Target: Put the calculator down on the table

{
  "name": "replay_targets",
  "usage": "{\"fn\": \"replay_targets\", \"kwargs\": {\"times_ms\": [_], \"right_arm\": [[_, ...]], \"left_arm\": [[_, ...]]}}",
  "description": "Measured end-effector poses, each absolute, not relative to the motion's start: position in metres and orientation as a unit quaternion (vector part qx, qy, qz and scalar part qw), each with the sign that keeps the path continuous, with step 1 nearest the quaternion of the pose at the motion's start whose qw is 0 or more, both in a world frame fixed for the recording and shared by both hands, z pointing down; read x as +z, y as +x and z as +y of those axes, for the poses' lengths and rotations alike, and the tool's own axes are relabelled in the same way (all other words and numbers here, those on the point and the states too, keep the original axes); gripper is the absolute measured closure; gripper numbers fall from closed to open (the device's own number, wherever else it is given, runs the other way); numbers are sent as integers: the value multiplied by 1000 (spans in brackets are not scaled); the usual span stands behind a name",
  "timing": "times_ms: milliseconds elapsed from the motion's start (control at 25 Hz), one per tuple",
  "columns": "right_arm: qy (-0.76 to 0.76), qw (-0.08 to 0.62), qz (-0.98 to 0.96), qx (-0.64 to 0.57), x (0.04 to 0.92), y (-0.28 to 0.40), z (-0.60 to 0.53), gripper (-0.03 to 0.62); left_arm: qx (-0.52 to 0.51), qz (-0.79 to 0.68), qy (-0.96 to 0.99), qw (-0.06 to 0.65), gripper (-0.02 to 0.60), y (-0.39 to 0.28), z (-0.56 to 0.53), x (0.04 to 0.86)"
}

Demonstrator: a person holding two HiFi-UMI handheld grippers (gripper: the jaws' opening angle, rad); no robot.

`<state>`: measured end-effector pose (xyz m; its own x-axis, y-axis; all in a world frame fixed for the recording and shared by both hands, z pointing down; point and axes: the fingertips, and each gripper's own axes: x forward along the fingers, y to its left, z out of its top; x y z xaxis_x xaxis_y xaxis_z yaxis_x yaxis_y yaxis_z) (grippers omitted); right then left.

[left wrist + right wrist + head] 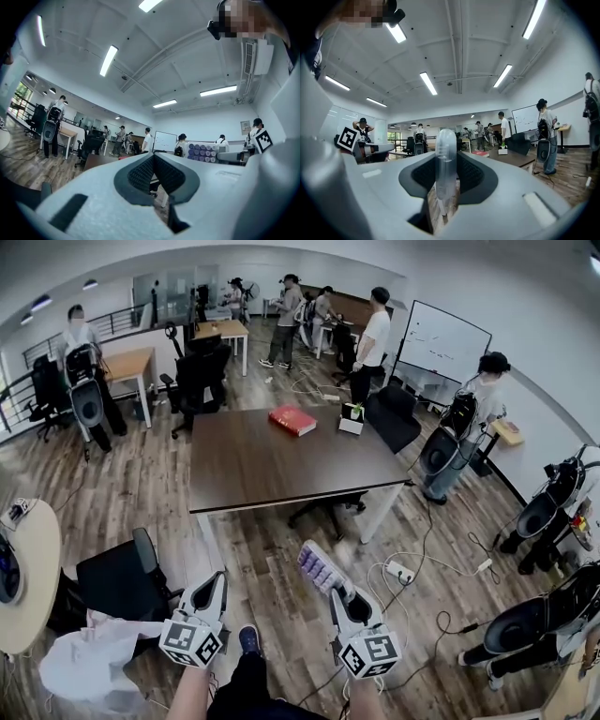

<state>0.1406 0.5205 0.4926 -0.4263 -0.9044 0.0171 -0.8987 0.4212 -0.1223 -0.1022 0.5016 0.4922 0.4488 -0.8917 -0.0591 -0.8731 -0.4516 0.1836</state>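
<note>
The calculator (319, 568), white with rows of purple keys, is held above the wooden floor, short of the table's near edge. My right gripper (339, 589) is shut on its lower end. In the right gripper view the calculator (444, 161) stands edge-on between the dark pads (471, 176). My left gripper (216, 579) hangs beside it to the left, shut, with nothing in it. In the left gripper view its pads (140, 176) meet, and the calculator (205, 152) shows off to the right. The dark brown table (262, 470) lies ahead.
On the table's far side lie a red book (292, 420) and a small white box (352, 418). A black office chair (117, 582) stands to my left, and a power strip with cables (401, 570) lies to the right. Several people stand around the room.
</note>
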Motion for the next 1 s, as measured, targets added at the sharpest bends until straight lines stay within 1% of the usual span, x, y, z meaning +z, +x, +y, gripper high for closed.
{"fn": "replay_targets", "kwargs": {"times_ms": [120,280,680,1000], "right_arm": [[-533,26,844,-55,490,137,494,480],[-533,22,844,-53,491,127,453,480],[-540,12,839,-66,496,111,328,480],[-548,6,834,-70,487,79,225,480]], "left_arm": [[-63,-523,847,66,587,-105,475,497],[-75,-519,848,73,586,-114,438,499],[-74,-503,857,83,587,-122,308,498],[-73,-493,863,83,586,-151,207,487]]}}
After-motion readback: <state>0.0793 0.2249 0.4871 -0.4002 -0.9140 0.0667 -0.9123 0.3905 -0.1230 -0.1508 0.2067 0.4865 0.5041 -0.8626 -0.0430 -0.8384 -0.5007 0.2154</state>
